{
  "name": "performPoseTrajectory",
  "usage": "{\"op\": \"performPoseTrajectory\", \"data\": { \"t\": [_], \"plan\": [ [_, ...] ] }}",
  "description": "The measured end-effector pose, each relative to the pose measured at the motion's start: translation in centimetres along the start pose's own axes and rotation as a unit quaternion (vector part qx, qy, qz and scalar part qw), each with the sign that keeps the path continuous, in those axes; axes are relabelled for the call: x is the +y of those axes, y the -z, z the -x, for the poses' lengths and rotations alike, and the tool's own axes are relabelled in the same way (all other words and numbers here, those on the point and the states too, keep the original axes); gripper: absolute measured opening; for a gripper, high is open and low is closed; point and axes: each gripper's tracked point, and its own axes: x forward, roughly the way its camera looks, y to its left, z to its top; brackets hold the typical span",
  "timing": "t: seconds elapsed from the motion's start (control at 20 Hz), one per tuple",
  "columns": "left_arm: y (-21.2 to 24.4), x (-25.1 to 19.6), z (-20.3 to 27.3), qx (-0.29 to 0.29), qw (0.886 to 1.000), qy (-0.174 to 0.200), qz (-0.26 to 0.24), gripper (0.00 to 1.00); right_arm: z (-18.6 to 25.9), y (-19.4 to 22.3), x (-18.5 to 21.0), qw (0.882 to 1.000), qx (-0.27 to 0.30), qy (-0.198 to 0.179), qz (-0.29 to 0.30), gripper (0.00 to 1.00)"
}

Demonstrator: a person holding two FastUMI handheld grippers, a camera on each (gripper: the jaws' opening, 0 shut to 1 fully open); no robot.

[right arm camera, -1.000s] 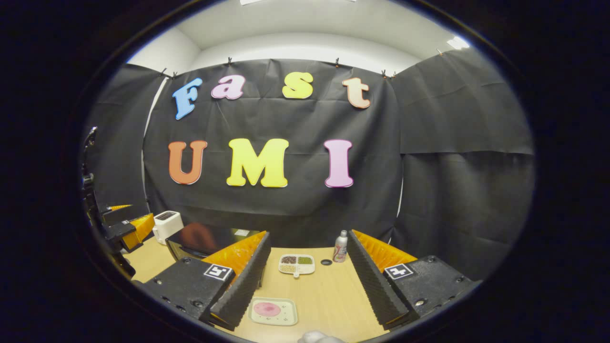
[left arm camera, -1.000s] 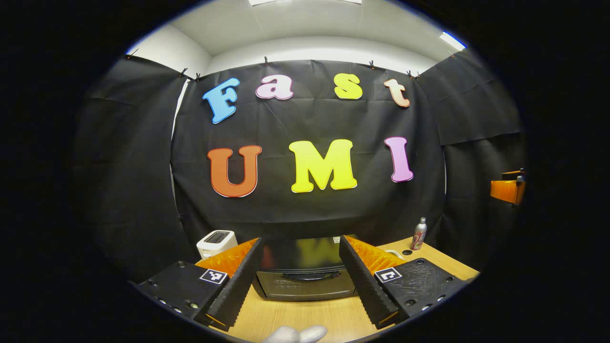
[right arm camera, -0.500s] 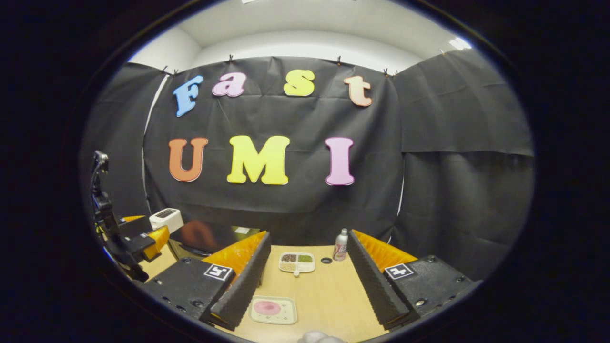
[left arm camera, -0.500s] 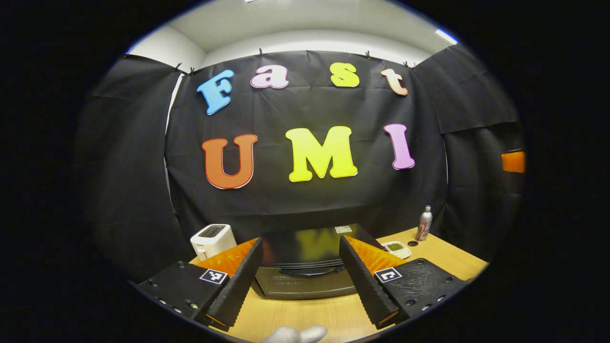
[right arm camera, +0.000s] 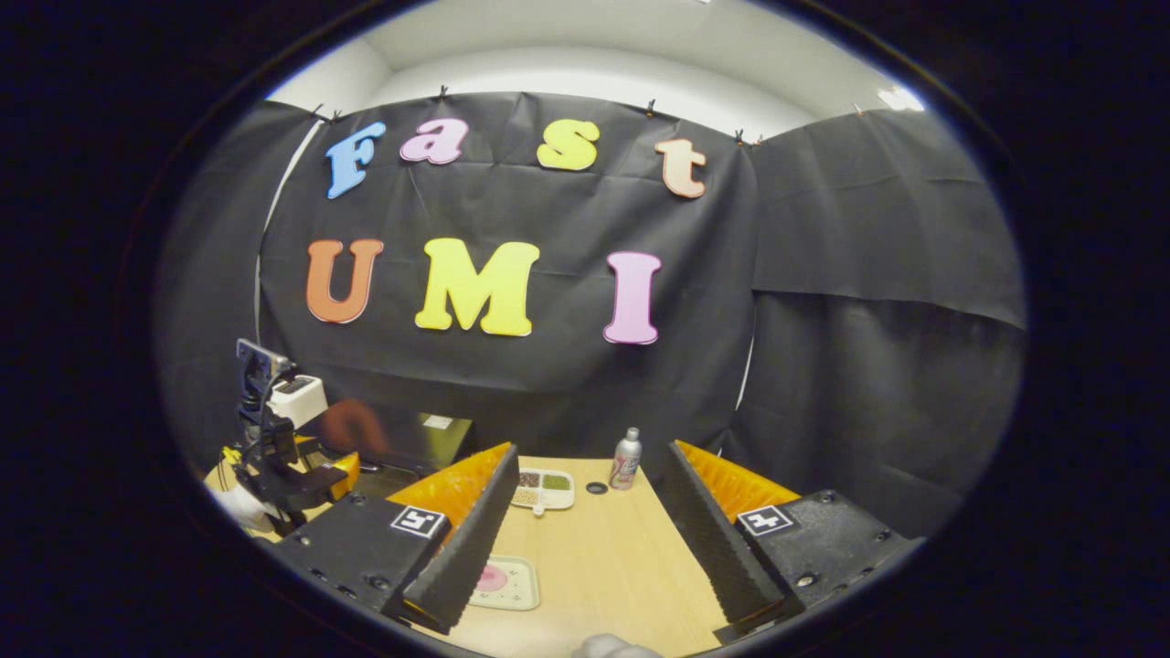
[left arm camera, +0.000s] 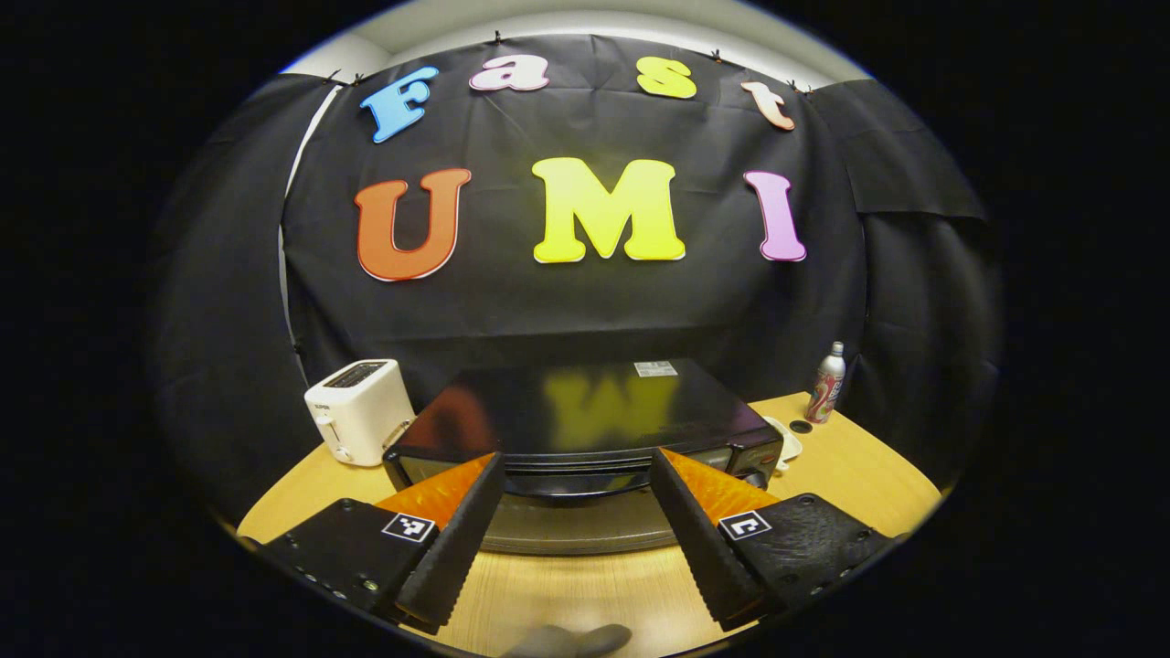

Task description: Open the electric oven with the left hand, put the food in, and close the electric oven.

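The black electric oven (left arm camera: pixel 585 411) stands on the wooden table with its door shut. Its dark curved handle (left arm camera: pixel 576 484) lies just beyond and between my left gripper's fingertips. My left gripper (left arm camera: pixel 577 454) is open and holds nothing; in the right gripper view the left gripper (right arm camera: pixel 292 457) hangs in front of the oven (right arm camera: pixel 430 439). The food, a pink round piece on a small pale tray (right arm camera: pixel 503 580), lies by my right gripper's left finger. My right gripper (right arm camera: pixel 592 448) is open above the table, with nothing between its fingers.
A white toaster (left arm camera: pixel 358 409) stands left of the oven. Right of it are a divided dish with grains (right arm camera: pixel 544 484), a small black cap (right arm camera: pixel 596 488) and a slim bottle (right arm camera: pixel 626 460). Bare table (right arm camera: pixel 622 567) stretches between my right fingers.
My left gripper has moved forward and down towards the oven, which now looms much larger. My right gripper has barely shifted; both stay open.
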Motion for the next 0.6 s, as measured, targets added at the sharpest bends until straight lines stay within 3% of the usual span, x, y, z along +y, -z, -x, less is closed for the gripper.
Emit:
{"op": "performPoseTrajectory", "data": {
  "t": [0.55,0.6],
  "plan": [
    [0.3,0.3,-2.5,0.012,1.000,-0.010,-0.008,0.97,-0.7,1.3,0.0,1.000,0.022,-0.002,-0.007,0.97],
    [0.4,0.3,-2.3,0.018,1.000,-0.009,-0.005,0.89,-0.7,1.2,0.0,1.000,0.022,-0.004,-0.007,0.97]
  ]
}}
